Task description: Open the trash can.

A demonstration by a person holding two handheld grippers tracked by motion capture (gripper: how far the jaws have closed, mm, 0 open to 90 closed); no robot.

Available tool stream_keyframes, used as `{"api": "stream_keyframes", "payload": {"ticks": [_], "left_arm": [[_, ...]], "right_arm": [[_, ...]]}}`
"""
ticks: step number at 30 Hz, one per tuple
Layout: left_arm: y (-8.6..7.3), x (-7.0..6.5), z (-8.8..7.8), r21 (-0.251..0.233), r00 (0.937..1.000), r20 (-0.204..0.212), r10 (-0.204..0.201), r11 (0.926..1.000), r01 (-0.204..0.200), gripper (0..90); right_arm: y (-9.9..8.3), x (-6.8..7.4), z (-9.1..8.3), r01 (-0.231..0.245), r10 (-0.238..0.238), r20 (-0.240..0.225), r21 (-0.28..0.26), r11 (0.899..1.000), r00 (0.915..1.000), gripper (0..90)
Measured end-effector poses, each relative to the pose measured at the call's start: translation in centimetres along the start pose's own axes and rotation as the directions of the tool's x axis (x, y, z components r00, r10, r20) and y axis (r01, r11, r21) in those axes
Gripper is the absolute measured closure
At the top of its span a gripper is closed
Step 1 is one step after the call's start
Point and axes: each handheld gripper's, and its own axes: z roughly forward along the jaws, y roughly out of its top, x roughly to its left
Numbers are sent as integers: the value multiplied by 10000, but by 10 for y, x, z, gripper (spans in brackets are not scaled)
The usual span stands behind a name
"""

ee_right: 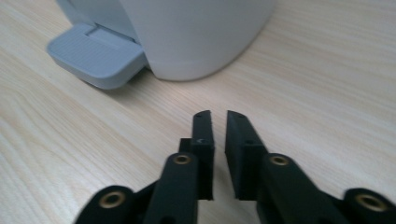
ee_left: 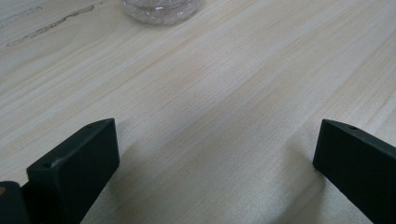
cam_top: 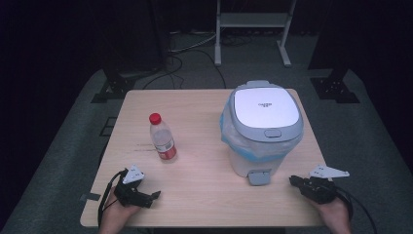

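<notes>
— Table (cam_top: 204, 195), pale wood, and not much on it. A white pedal bin (cam_top: 260, 131) stands on the right half, its grey-and-white lid (cam_top: 265, 109) down, with a blue liner (cam_top: 229, 134) bunched out under the rim.

— And the bottle?

— A clear plastic bottle (cam_top: 163, 138) with a red cap (cam_top: 155, 118) and a red label stands upright on the left half, well apart from the bin. In the left gripper view just its clear base (ee_left: 161, 9) peeks in at the top edge.

— Where are the hands?

— Both low at the near edge. The left gripper (cam_top: 155, 196) lies close to the wood near the front left corner, held in the person's left hand (cam_top: 117, 214), jaws pointing to the right. From its own camera the left gripper's (ee_left: 215, 154) two black jaws stand wide apart, with bare wood grain between them.

— Holding anything?

— Nothing. Same for the right gripper (cam_top: 292, 180), which sits near the front right corner in the right hand (cam_top: 336, 212), aimed left toward the bin's grey foot pedal (cam_top: 259, 176). It is near the pedal but apart from it.

— Its jaws?

— Nearly together. In the right gripper view the right gripper's (ee_right: 218, 115) jaws leave a thin slit between the tips, empty, with the pedal (ee_right: 95, 56) and the bin's white base (ee_right: 196, 37) just ahead on the table (ee_right: 327, 93).

— Cables?

— A black cable (cam_top: 104, 200) loops from the left gripper, another (cam_top: 363, 214) from the right.
</notes>
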Motion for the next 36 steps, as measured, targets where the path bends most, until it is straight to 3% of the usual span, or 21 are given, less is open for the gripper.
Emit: {"api": "stream_keyframes", "payload": {"ticks": [10, 36], "left_arm": [[0, 0, 0, -1, 10000, -3, -3, 10000, 3, 0], [0, 0, 0, -2, 10000, -1, -3, 10000, 3, 0]], "right_arm": [[6, 9, -6, 256, -286, -569, -523, 9983, 9980, 899], [30, 31, 10, 629, -750, -1622, -785, 9949, 9839, 898]]}}
